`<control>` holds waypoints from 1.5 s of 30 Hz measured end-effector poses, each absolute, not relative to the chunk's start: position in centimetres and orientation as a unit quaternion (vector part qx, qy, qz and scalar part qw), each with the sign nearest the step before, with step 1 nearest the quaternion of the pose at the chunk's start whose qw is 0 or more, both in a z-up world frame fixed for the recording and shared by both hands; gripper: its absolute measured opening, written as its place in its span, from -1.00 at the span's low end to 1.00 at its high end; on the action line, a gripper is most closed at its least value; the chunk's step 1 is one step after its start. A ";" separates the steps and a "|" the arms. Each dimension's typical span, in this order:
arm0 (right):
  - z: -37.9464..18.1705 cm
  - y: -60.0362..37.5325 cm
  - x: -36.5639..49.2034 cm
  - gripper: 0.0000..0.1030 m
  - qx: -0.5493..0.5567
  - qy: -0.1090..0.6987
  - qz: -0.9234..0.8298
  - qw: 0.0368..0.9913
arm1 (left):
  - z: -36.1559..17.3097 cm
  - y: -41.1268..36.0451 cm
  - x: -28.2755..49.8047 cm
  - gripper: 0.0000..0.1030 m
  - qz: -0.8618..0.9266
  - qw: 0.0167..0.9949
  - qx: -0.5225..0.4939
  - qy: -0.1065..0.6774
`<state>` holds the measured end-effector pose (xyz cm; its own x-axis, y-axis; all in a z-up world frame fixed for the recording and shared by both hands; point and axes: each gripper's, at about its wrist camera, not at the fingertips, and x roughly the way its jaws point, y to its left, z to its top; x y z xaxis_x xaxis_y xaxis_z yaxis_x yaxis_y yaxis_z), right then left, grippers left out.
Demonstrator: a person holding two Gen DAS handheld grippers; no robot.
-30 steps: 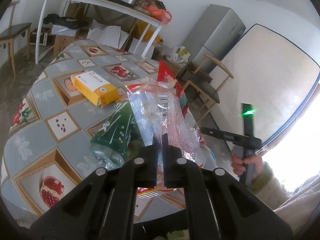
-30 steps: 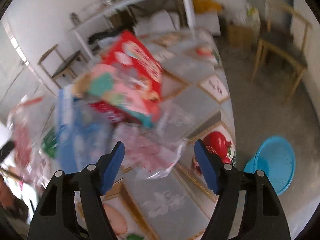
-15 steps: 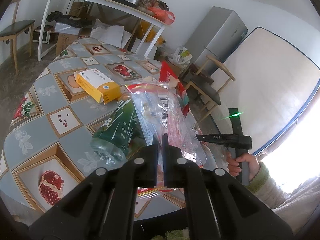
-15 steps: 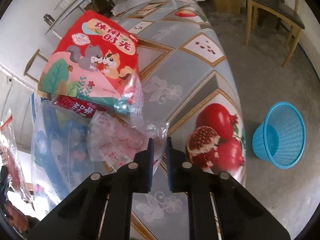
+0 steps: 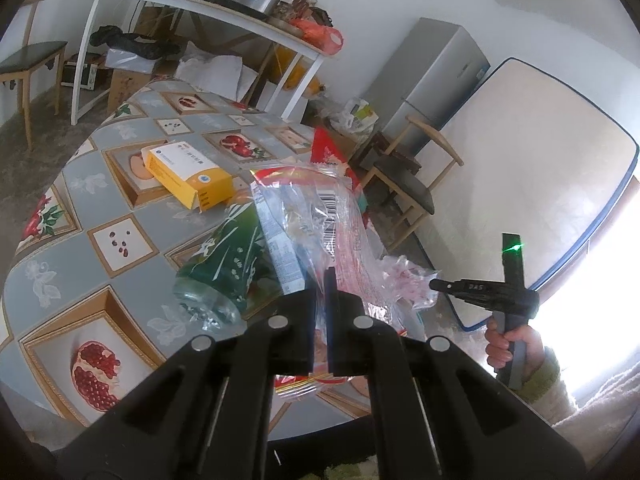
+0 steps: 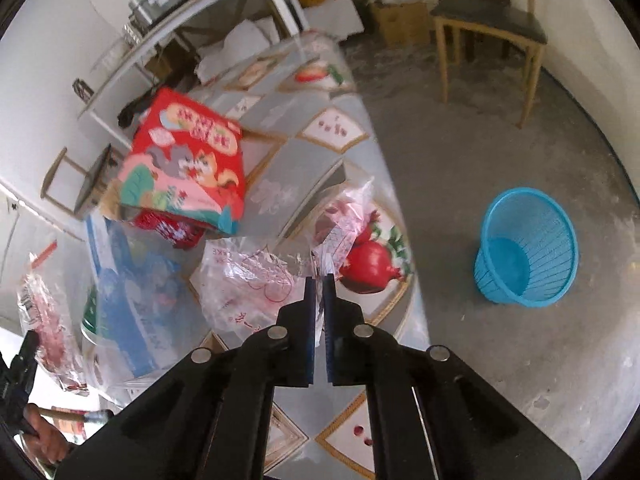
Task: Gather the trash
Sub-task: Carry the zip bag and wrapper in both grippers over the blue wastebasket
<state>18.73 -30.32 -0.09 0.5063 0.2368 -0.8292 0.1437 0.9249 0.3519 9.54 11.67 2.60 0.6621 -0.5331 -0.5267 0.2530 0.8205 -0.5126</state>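
My left gripper (image 5: 320,276) is shut on a clear wrapper (image 5: 316,216) with a barcode and red print, held up over the table. A green bottle (image 5: 228,264) lies on its side just to the left of it. My right gripper (image 6: 319,280) is shut on a crumpled clear bag with pink print (image 6: 256,280), lifted near the table's right edge. A red snack bag (image 6: 188,164) and a blue packet (image 6: 128,288) lie left of that bag. In the left wrist view the right gripper (image 5: 433,285) shows at the right, with a hand on its handle.
A yellow box (image 5: 188,176) lies on the fruit-patterned table (image 6: 288,160). A blue mesh basket (image 6: 528,248) stands on the concrete floor to the right of the table. A wooden chair (image 6: 488,28) stands farther back, and a cluttered white shelf table (image 5: 208,4) lines the wall.
The right gripper went from wide open to shut on the clear pink-printed bag and pulled it up and rightward toward the table's edge. The left gripper and its wrapper stayed put.
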 end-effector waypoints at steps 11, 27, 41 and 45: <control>4.0 -33.1 17.3 -0.93 0.186 0.443 0.008 0.877 | 5.6 8.5 9.5 -0.95 -0.268 0.892 -0.195 0.309; -0.1 -45.9 10.6 -0.92 0.250 0.414 -0.128 0.866 | 6.8 -11.3 15.7 -0.95 -0.383 0.830 -0.125 0.385; -11.0 -56.1 10.3 -0.92 0.280 0.438 -0.288 0.804 | -5.8 -33.1 24.0 -0.95 -0.352 0.745 -0.009 0.567; -14.2 -58.5 12.3 -0.92 0.278 0.454 -0.311 0.787 | -9.4 -38.2 26.4 -0.95 -0.329 0.732 0.029 0.596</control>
